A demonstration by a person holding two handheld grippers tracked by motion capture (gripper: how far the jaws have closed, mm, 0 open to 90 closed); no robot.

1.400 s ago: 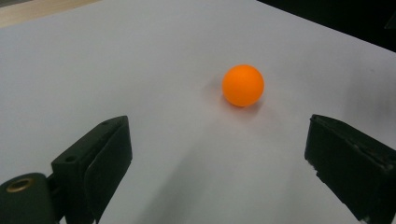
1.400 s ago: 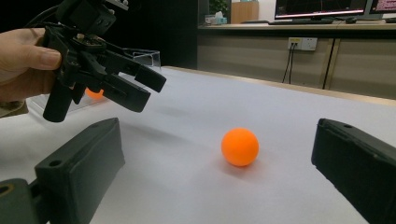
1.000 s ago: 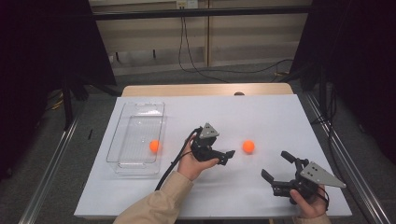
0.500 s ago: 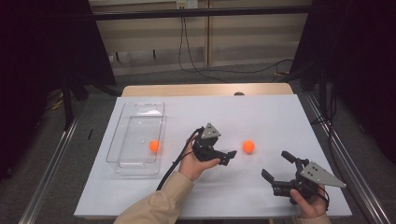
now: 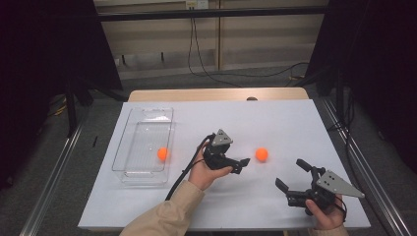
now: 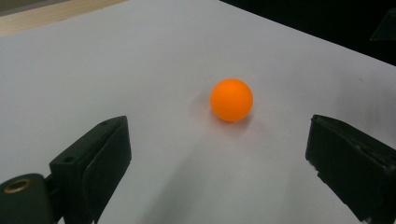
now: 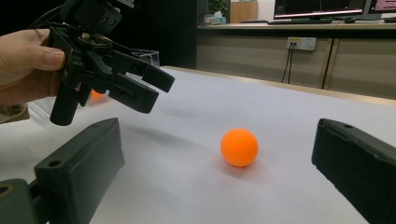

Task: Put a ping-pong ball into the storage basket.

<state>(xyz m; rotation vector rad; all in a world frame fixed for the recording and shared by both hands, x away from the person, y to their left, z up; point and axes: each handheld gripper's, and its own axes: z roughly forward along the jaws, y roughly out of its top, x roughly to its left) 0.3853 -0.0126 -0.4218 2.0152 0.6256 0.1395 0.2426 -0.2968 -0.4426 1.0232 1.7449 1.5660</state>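
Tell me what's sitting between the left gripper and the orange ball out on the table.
Nothing. In the left gripper view, only bare white table lies between the open left gripper and the orange ball. The high view agrees.

Your high view looks forward and down over the whole white table (image 5: 275, 118). Both gripper views sit low and close, sharing the small orange ball (image 6: 231, 100) from opposite sides.
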